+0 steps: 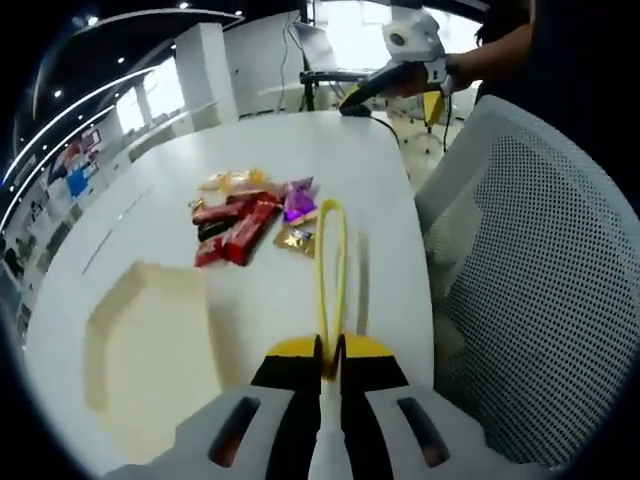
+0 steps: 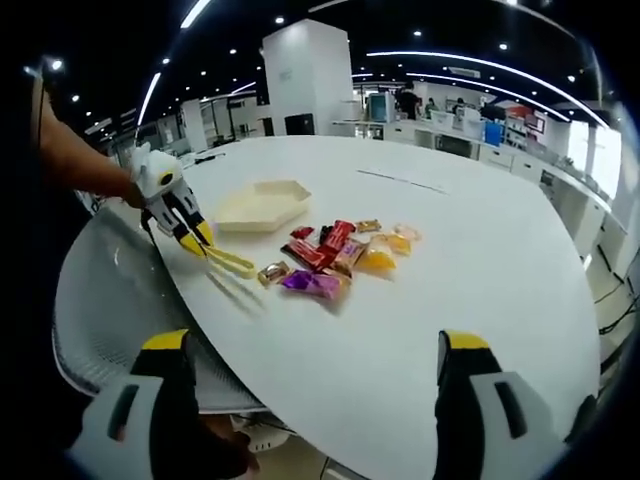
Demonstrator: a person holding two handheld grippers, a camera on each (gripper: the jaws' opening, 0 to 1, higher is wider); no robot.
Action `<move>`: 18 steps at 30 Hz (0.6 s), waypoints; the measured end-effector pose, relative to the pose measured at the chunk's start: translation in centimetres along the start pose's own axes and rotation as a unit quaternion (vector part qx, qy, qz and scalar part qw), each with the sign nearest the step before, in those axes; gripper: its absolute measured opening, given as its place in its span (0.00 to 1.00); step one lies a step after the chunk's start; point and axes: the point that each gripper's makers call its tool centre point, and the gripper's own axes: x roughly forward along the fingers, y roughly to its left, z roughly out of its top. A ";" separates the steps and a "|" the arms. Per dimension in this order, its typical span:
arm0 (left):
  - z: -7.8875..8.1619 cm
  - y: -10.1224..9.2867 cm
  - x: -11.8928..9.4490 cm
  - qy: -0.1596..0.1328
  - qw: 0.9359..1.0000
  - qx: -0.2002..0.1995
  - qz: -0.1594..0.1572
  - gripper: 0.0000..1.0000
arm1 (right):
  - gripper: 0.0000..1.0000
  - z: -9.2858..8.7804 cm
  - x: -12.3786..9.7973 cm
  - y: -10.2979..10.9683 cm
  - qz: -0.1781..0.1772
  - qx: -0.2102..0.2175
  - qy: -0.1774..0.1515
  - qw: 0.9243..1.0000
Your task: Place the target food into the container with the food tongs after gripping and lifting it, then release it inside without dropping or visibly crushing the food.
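While the left tool (image 1: 330, 365) grips the handle of the yellow food tongs (image 1: 331, 262), their tips rest on the white counter (image 1: 300, 150) just beside the pile of wrapped sweets (image 1: 250, 222), nothing pinched yet. Left of the pile lies the beige hexagonal container (image 1: 150, 350). Right tool (image 2: 315, 345) hangs wide and empty. Next move, I judge: nip one sweet gently.

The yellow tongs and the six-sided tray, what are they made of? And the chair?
The yellow tongs look like smooth, glossy plastic or silicone: thin, evenly coloured arms. The tray seems matte cream plastic or pressed paper pulp; it is hard to tell which. The chair back looks like white mesh, showing rows of small holes.
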 end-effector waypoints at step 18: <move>5.9 2.8 -6.6 -0.052 0.999 0.003 -0.005 0.00 | 0.94 8.2 -0.9 1.8 0.072 -0.017 -0.087 0.993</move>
